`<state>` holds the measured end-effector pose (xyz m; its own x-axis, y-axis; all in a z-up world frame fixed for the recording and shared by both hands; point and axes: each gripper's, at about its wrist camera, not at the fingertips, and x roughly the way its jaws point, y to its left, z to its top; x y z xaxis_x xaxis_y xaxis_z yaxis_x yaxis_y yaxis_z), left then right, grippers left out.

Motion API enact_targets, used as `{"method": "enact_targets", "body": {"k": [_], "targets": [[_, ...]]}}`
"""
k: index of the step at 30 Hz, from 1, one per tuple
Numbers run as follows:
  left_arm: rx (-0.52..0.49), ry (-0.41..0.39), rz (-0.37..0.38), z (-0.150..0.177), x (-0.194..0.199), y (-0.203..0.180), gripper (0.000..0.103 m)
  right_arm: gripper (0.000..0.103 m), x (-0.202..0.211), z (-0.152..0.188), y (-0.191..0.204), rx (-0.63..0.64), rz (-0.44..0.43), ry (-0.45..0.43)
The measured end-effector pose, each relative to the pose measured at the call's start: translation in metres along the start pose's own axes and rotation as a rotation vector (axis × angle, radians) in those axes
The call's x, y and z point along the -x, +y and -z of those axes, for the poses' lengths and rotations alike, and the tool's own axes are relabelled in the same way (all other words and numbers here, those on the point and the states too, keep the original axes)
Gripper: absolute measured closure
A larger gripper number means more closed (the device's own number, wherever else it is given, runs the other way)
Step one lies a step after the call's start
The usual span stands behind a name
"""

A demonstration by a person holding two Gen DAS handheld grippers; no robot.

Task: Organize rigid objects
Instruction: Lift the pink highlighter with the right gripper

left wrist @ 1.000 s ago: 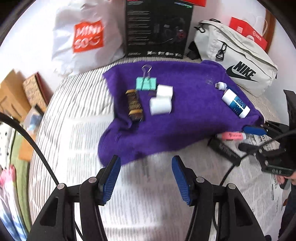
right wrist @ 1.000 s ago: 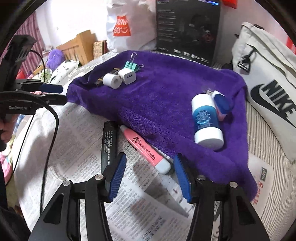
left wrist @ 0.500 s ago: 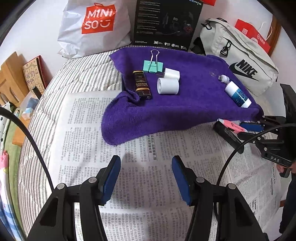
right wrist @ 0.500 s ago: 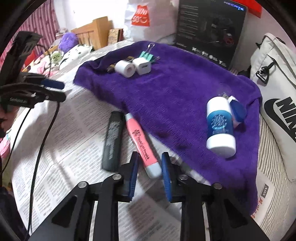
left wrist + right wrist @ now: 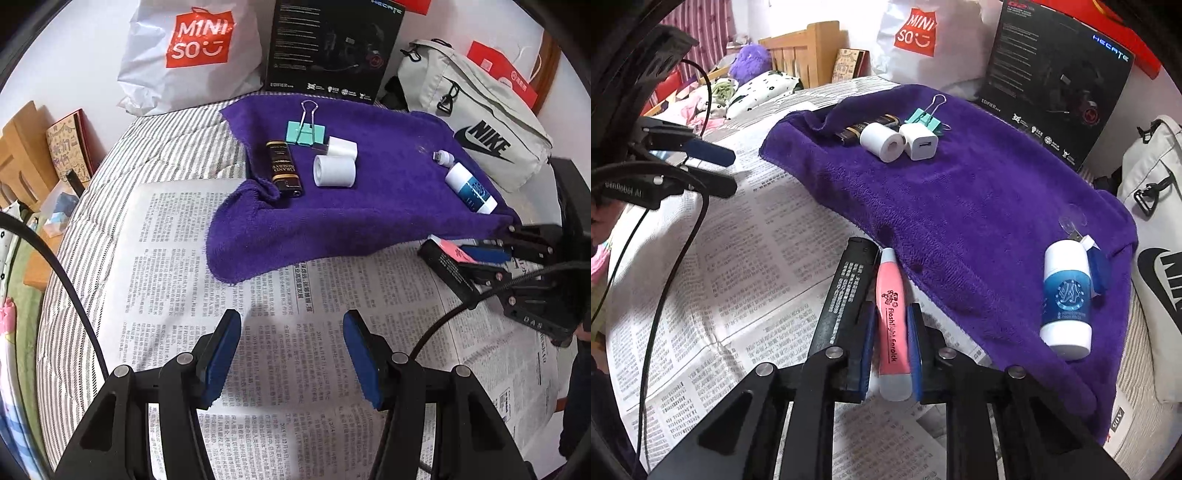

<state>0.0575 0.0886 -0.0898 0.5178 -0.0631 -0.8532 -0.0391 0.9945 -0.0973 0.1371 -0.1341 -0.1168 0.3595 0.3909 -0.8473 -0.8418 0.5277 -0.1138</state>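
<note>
My right gripper (image 5: 891,325) is shut on a pink flashlight ear pick (image 5: 891,314) lying on newspaper beside a black bar-shaped object (image 5: 846,291), just off the purple towel (image 5: 979,206). On the towel lie a teal binder clip (image 5: 306,131), a black-and-gold lighter (image 5: 283,168), a white roll (image 5: 334,171), a white USB charger (image 5: 919,146), a white-and-blue bottle (image 5: 1065,299) and a small blue-capped USB stick (image 5: 1095,266). My left gripper (image 5: 291,350) is open and empty over the newspaper (image 5: 177,240), short of the towel. It also shows in the right wrist view (image 5: 713,170).
A white Miniso bag (image 5: 192,51), a black Edifier box (image 5: 332,48) and a grey Nike bag (image 5: 476,118) stand behind the towel. A wooden frame and books (image 5: 66,147) are at the left edge of the striped bed.
My right gripper has moved forward and closed from wide open onto the pink ear pick. My left gripper has pulled back from the towel, staying open.
</note>
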Motion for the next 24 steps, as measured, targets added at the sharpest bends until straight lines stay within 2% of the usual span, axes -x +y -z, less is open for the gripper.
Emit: {"method": "enact_targets", "body": {"k": [3,11,18,22,24], "targets": [[-0.005,-0.003,0.004,0.001,0.001,-0.001,0.048,0.086,0.007,0.011,-0.005,-0.057,0.003,0.011],[-0.032,0.007,0.031,0.006,0.002,-0.013,0.048,0.086,0.042,0.069,-0.039,-0.372,0.133,0.053],[-0.065,0.015,0.060,0.011,0.003,-0.032,0.048,0.086,0.046,0.080,-0.027,-0.394,0.217,0.053],[-0.069,0.014,0.068,0.011,0.004,-0.041,0.048,0.086,0.051,0.086,-0.033,-0.431,0.173,0.047],[-0.063,0.005,0.083,0.009,0.006,-0.045,0.048,0.086,0.058,0.094,-0.036,-0.457,0.178,0.045]]}}
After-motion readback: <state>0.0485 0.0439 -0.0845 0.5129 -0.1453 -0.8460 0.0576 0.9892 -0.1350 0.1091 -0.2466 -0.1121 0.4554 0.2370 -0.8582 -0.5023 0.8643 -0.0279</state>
